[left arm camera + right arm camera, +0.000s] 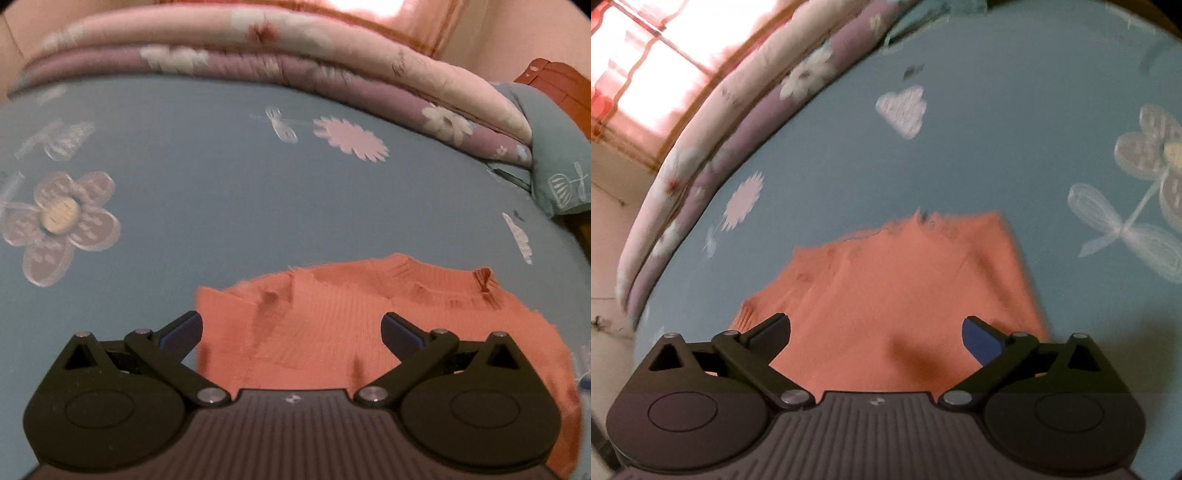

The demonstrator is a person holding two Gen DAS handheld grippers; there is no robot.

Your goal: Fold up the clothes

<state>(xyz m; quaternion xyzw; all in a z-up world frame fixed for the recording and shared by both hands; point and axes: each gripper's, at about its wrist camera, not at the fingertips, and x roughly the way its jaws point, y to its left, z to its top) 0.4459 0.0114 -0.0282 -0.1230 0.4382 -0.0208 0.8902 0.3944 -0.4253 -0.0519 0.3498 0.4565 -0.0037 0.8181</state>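
**Soft knit on the bed, both grippers spread and empty**

Blue-grey bedsheet printed with pale flowers (258, 192) covers the whole working surface, with a rolled pink and lilac floral quilt (295, 62) along its far edge and a bright curtained window (646, 66) beyond that.

On the near part of the sheet lies the salmon-orange ribbed knit sweater (332, 325), already gathered into a compact, roughly rectangular shape, its ribbed neckband toward the far side in the left wrist view. The near part of it is hidden behind each gripper's body.

The left gripper (291, 332) hangs above the sweater with its fingers spread wide and nothing between them. The right gripper (875, 336) is likewise released, its jaws standing far apart over the cloth with no fabric pinched.

By its look the sweater is light, limp and stretchy: it should drape and sag wherever it is not supported, and the ribbing should give the pads decent friction, so slipping seems unlikely. Folded layers may slide over one another, though. A sound hold would probably be at two corners of one edge, one gripper on each, pinching through all the layers at once so the stack lifts together rather than peeling open. The thick neckband looks a poor place to grip, since it would bunch.
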